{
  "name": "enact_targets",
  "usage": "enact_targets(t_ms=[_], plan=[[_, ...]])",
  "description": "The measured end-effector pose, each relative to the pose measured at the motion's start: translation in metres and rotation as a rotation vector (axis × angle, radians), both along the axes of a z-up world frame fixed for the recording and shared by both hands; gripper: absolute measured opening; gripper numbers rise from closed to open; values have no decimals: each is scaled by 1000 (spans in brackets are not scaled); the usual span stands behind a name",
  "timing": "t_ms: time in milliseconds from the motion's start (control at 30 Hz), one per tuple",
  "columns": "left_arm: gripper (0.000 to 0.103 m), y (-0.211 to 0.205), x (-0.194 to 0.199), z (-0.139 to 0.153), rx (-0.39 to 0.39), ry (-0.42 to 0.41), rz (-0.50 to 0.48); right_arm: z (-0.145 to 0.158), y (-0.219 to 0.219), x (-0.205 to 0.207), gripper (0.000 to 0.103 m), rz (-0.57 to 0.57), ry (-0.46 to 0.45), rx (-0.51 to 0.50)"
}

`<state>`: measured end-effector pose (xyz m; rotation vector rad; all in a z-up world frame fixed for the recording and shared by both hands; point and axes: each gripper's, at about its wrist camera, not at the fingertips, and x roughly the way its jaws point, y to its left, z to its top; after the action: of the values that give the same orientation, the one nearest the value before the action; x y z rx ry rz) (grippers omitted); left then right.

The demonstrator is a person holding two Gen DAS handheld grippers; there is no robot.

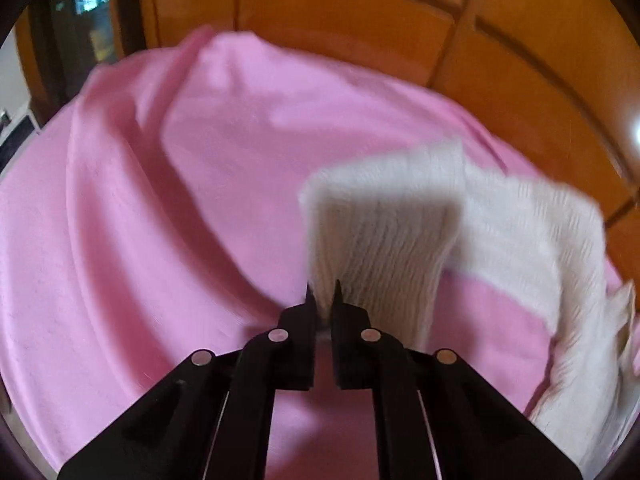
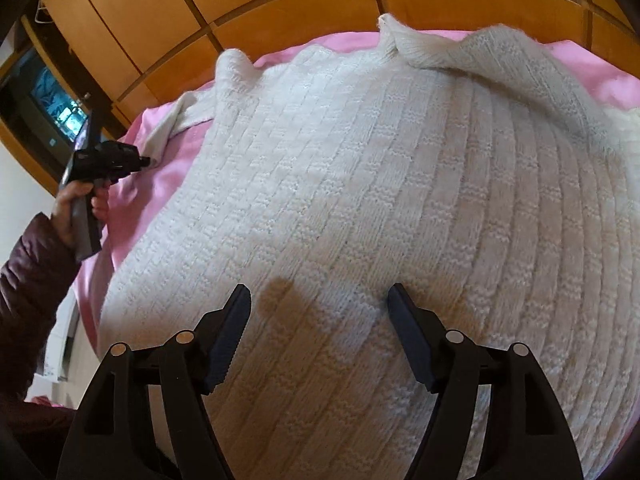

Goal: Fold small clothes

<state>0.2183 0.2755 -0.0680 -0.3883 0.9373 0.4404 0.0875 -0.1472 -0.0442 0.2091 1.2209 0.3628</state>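
A white ribbed knit sweater (image 2: 360,180) lies spread on a pink sheet (image 1: 140,220). In the left wrist view its sleeve (image 1: 380,240) rises from the sheet to my left gripper (image 1: 324,294), whose jaws are shut on the sleeve's end. The right wrist view shows that same left gripper (image 2: 142,162) at the far left, at the tip of the sleeve (image 2: 176,120). Over the sweater's body near its lower part, my right gripper (image 2: 318,294) stands open, with only flat knit below its fingers.
Orange wooden panels (image 2: 280,0) run behind the bed. A hand (image 2: 66,208) and a dark maroon padded sleeve (image 2: 28,280) hold the left gripper's handle. Pink sheet (image 2: 160,184) shows left of the sweater.
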Motion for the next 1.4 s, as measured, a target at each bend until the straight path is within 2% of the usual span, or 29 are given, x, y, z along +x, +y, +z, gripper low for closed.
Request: enact_targets(t_ms=[200, 300, 400, 467, 500, 567, 600, 700, 767, 867, 967, 1067, 1100, 1233, 1267, 1300, 1333, 1367, 1400], plan=[[4, 68, -54, 52, -32, -105, 128, -4, 3, 9, 70, 0, -11, 8], [4, 119, -90, 78, -77, -148, 242, -6, 6, 10, 73, 2, -22, 10], [4, 148, -100, 83, -111, -126, 289, -7, 8, 10, 75, 2, -34, 0], [5, 156, -96, 76, -124, -72, 276, -7, 12, 9, 76, 2, -44, -15], [11, 158, -93, 71, -156, -61, 265, -7, 16, 8, 76, 0, -48, -21], [45, 165, -96, 60, -226, -95, 301, -7, 18, 7, 76, -5, -54, -28], [70, 168, -102, 59, -237, -128, 323, -7, 19, 6, 76, -5, -55, -31], [72, 175, -112, 55, -253, -173, 357, -8, 21, 6, 76, -6, -55, -40], [72, 172, -121, 55, -218, -174, 355, -8, 22, 7, 76, -6, -56, -46], [74, 157, -142, 59, -112, -180, 286, -9, 25, 8, 79, -1, -59, -57], [74, 125, -147, 60, -14, -165, 120, -11, 31, 9, 84, 2, -65, -75], [74, 84, -132, 46, 123, -85, -4, -13, 39, 10, 88, 9, -67, -98], [75, 75, -125, 40, 145, -62, -30, -13, 41, 11, 89, 10, -66, -104], [80, 52, -82, 14, 218, 44, -57, -14, 44, 11, 89, 12, -65, -117], [79, 51, -67, 11, 285, 89, -36, -14, 44, 11, 89, 10, -63, -115], [72, 56, -55, 11, 327, 114, -17, -14, 44, 12, 89, 6, -60, -113], [57, 64, -46, 14, 334, 121, -6, -14, 44, 13, 89, 3, -58, -114], [50, 82, -37, 22, 336, 130, 48, -14, 44, 13, 89, 3, -56, -118], [44, 105, -34, 35, 313, 120, 144, -14, 44, 12, 89, 4, -56, -124]])
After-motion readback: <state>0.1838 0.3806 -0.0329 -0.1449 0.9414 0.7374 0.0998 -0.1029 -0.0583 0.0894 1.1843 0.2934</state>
